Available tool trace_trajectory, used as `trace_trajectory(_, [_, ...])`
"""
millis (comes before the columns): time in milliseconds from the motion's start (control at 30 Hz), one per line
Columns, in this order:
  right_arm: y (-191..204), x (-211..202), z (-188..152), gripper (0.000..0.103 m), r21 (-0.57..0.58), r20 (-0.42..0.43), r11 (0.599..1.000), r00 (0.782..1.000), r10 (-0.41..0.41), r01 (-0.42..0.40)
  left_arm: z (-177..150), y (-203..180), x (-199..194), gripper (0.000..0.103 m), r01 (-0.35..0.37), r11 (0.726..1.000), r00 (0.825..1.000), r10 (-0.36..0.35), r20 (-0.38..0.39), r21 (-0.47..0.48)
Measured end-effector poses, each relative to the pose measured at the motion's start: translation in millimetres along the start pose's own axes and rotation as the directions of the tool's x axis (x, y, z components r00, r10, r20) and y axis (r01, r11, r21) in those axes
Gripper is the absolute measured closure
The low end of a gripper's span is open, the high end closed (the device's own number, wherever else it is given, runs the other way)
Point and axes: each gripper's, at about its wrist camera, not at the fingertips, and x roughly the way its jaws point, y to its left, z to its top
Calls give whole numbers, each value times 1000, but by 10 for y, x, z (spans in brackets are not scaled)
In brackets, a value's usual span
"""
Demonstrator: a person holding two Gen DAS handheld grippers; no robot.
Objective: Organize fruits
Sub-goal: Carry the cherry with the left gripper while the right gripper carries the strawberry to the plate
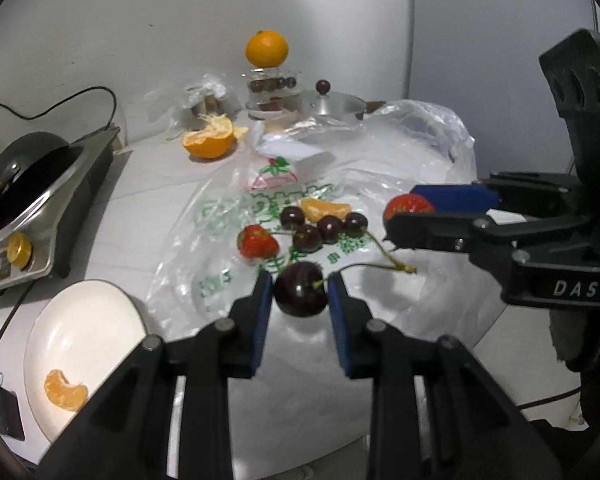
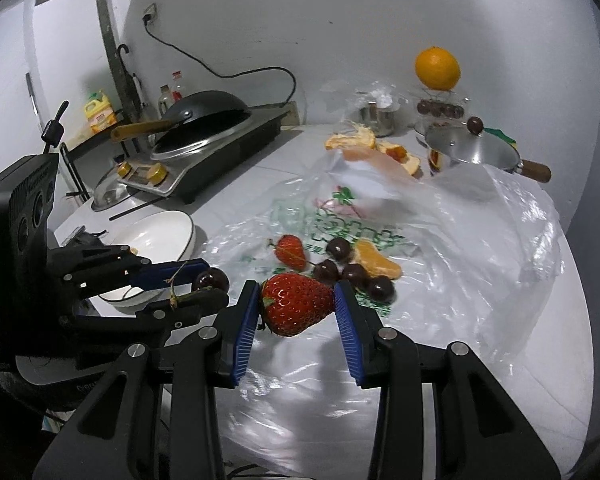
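Both grippers point(image 1: 300, 292) point(image 2: 296, 300) tilted downward, jaws clamped.

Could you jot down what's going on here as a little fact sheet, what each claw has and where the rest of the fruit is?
left claw: shut on a dark cherry, stem attached
right claw: shut on a strawberry
white plate: holds one orange segment
plastic bag: spread on the table; on it lie four cherries, a second strawberry and another orange segment
whole orange: atop a glass container at the back
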Motion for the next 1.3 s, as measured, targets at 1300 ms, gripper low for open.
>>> trace_trajectory(1300, [1360,552,265,63,-180,-81,980,994,69,-83,-679,1323,-663,74,-105,973,991,120,63,-205])
